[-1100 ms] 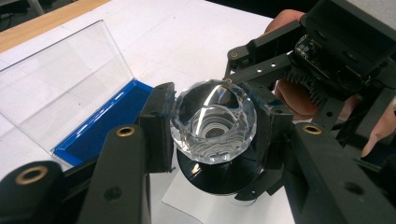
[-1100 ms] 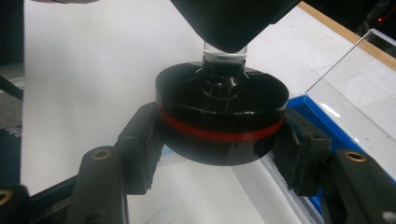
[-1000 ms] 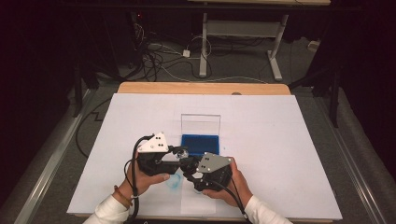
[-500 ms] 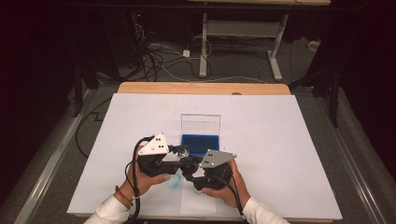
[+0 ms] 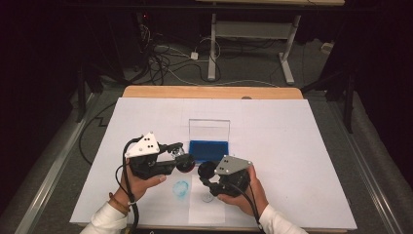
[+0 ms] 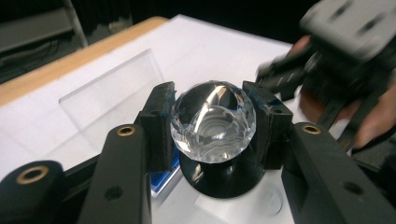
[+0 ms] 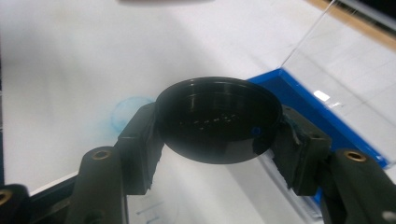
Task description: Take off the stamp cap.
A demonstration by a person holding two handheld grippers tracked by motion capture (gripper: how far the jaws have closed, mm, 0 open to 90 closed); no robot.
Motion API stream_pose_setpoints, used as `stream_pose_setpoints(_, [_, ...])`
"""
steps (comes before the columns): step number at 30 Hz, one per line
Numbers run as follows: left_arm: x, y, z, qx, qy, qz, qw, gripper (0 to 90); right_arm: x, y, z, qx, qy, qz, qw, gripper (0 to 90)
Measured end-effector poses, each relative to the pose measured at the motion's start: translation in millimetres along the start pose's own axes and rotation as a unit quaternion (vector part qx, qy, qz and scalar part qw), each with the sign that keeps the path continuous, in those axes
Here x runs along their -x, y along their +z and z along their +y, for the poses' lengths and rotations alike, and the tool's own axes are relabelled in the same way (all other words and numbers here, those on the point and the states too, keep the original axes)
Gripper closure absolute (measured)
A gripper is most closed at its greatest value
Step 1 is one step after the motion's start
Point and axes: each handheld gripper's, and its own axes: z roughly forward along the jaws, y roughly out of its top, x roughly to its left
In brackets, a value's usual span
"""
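In the high view, two forearms in white sleeves enter from the bottom edge and meet just below the middle of the frame over the white bench [image 5: 292, 146]. The left gripper [image 5: 182, 160] sits left of centre, its hand cupped under the body and its fingers pointing toward the right of the frame, closed on a clear faceted ball [image 5: 181, 157] that seems to rest on a black round base [image 5: 186, 165]; at this size the two blur together. The right gripper [image 5: 207, 170] lies just right of centre, gripped from below and behind, fingers pointing toward the left of the frame and shut on a black cap [image 5: 208, 169]. The two gripper tips are near each other but apart. Just above them stands a blue tray [image 5: 209, 147] with a clear upright lid [image 5: 209, 129]. A faint blue smudge [image 5: 181, 188] marks the bench below the left gripper.

In the left gripper view, the fingers [image 6: 161, 126] press on both sides of the clear faceted ball [image 6: 212, 122] at the centre, with the black round base [image 6: 222, 175] directly beneath it. The right gripper [image 6: 275, 77] and its hand are blurred at the upper right.

In the right gripper view, the fingers [image 7: 140, 140] clamp the black cap [image 7: 218, 120] by its rim, hollow side facing the camera, at the middle of the frame. The blue tray [image 7: 303, 98] and clear upright lid [image 7: 345, 56] lie to the right behind it.
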Motion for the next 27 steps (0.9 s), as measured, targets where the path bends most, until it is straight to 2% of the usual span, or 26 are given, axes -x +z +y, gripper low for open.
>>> stream_pose_setpoints(2, [2.4, -0.1, 0.0, -0.012, 0.013, 0.011, 0.9998, 55.3, 2.4, -1.0, -2.4, -0.005, -0.001, -0.011, 0.9999, 39.2])
stream_pose_setpoints(4, [1.1, -2.0, -1.4, -0.016, 0.012, 0.005, 0.9998, 55.2, 3.5, -4.1, -5.0, -0.008, -0.008, -0.014, 0.9998, 39.2])
stream_pose_setpoints(6, [0.5, -3.7, -2.9, -0.025, 0.016, 0.018, 0.9994, 55.2, 4.6, -8.5, -5.7, -0.010, -0.020, -0.025, 0.9994, 39.2])
stream_pose_setpoints(15, [-7.1, -7.5, -9.9, -0.034, 0.010, 0.029, 0.9990, 55.2, 20.2, -34.5, -7.4, 0.018, 0.002, -0.039, 0.9991, 39.1])
stream_pose_setpoints(17, [-8.1, -9.1, -12.0, -0.026, 0.006, 0.035, 0.9990, 55.2, 22.6, -39.1, -8.3, 0.022, 0.004, -0.045, 0.9987, 39.0])
stream_pose_setpoints(21, [-10.2, -9.2, -14.1, -0.027, 0.002, 0.043, 0.9987, 55.2, 25.8, -47.3, -10.7, 0.032, 0.005, -0.054, 0.9980, 39.0])
stream_pose_setpoints(23, [-9.9, -8.8, -14.2, -0.030, 0.007, 0.053, 0.9981, 55.1, 27.2, -51.4, -12.4, 0.035, 0.008, -0.057, 0.9977, 39.0])
stream_pose_setpoints(27, [-10.0, -7.2, -14.8, -0.040, 0.014, 0.060, 0.9973, 55.1, 28.4, -59.3, -15.9, 0.041, 0.010, -0.063, 0.9971, 39.0])
